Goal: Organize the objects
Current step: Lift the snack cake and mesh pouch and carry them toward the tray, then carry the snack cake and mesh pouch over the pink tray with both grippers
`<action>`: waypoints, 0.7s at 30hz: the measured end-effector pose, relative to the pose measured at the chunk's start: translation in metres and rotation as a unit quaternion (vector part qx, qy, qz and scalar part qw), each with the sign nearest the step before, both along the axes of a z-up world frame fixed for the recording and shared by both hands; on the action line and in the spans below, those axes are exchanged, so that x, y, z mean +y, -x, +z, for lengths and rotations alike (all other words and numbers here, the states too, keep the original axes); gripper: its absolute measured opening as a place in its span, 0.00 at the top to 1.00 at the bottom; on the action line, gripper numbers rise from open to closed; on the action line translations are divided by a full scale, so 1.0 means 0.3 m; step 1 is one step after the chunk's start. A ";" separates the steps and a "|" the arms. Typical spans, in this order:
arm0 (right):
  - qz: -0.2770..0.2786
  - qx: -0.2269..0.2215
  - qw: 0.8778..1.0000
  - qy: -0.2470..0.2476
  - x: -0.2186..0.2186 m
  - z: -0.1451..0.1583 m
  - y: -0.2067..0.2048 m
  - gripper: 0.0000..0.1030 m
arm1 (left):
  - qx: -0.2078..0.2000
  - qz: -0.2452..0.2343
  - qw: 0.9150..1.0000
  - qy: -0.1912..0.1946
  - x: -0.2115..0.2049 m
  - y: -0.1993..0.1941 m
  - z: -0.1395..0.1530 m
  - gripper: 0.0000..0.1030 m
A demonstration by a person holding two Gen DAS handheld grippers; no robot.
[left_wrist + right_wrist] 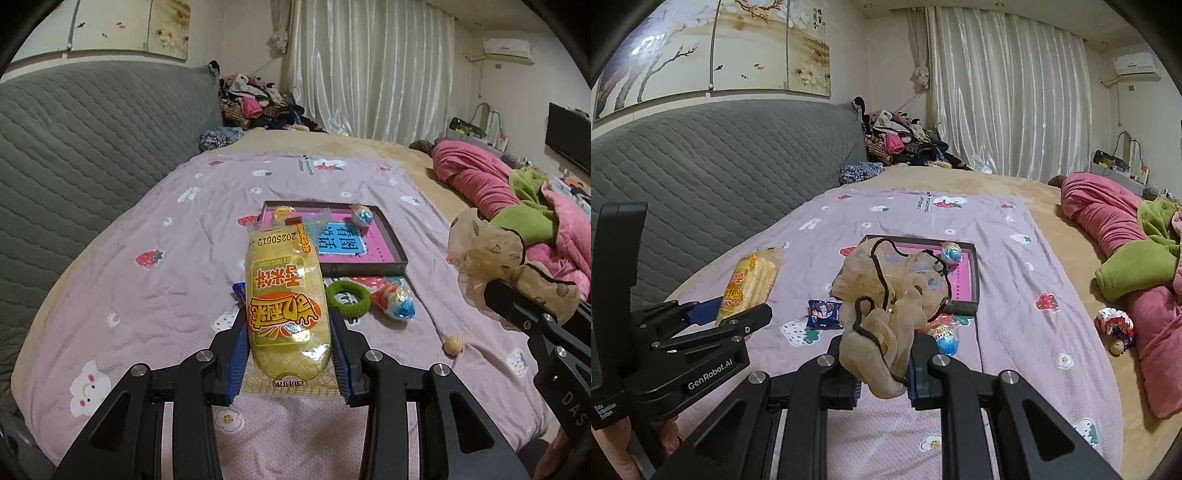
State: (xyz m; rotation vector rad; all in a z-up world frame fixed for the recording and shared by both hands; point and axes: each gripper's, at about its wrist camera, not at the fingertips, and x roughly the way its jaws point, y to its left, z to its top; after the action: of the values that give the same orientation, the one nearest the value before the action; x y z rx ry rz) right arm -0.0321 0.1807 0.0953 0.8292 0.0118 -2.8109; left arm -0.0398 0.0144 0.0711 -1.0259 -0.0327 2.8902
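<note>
My left gripper [290, 354] is shut on a yellow rice-cake snack packet [284, 295], held above the bed; it also shows in the right wrist view [750, 284]. My right gripper [882, 373] is shut on a beige sheer scrunchie [894, 295] with black trim, also at the right of the left wrist view [491, 258]. A shallow dark tray [391, 236] with a pink base lies ahead and holds a blue wrapped egg [362, 216]. A green hair ring [347, 297], another wrapped egg [397, 301] and a small wooden ball [453, 345] lie in front of it.
A blue snack packet [823, 314] lies on the lilac blanket [1015, 266]. Pink and green bedding [1137, 266] is piled at the right, with a small doll [1115, 328] beside it. A grey headboard [720, 166] runs along the left.
</note>
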 end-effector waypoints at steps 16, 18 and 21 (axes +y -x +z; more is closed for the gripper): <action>-0.007 0.022 1.000 0.008 0.009 0.055 0.001 0.82 | 0.020 0.002 1.000 0.013 0.008 0.010 0.070 0.60; -0.007 0.024 1.000 0.007 0.011 0.062 0.002 0.82 | 0.021 0.001 1.000 0.014 0.009 0.013 0.075 0.60; -0.007 0.025 1.000 0.008 0.008 0.069 0.003 0.82 | 0.026 -0.001 1.000 0.015 0.014 0.011 0.087 0.60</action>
State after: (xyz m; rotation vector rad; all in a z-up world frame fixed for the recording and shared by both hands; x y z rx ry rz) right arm -0.0329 0.1832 0.1160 0.7587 -0.0089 -2.8412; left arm -0.0431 0.0185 0.0972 -0.9543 0.0148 2.9232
